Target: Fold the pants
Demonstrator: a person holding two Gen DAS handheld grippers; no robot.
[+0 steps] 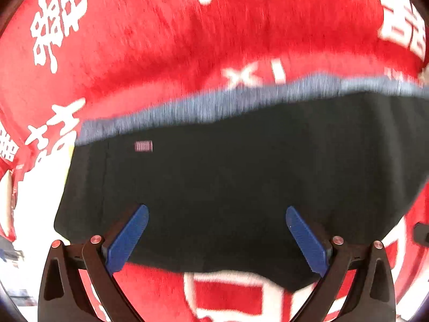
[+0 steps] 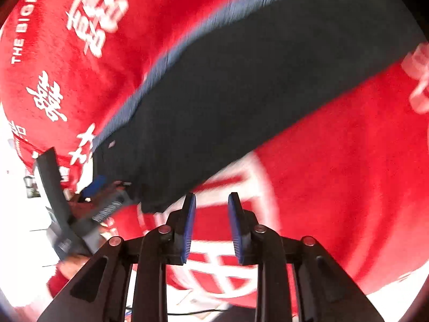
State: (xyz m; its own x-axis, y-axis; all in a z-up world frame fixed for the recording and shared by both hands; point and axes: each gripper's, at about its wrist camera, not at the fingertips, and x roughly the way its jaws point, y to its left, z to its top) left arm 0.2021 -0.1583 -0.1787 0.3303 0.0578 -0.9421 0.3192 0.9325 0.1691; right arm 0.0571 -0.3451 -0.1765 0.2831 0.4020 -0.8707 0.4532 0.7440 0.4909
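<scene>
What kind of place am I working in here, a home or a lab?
Probably a home, on a bed or a covered table. The dark pants lie on a plush red blanket printed with white Chinese characters. The bright surroundings at the frame edges are too washed out to tell more.

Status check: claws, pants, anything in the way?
Left claw open above pants. Right claw open, empty. Pants flat on red blanket. Nothing in the way.

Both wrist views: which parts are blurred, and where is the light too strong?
Left wrist view: the red cloth and grey waistband are streaked; the left tool is sharp. Right wrist view: the dark pants are smeared; the white lower-left corner is overexposed.
</scene>
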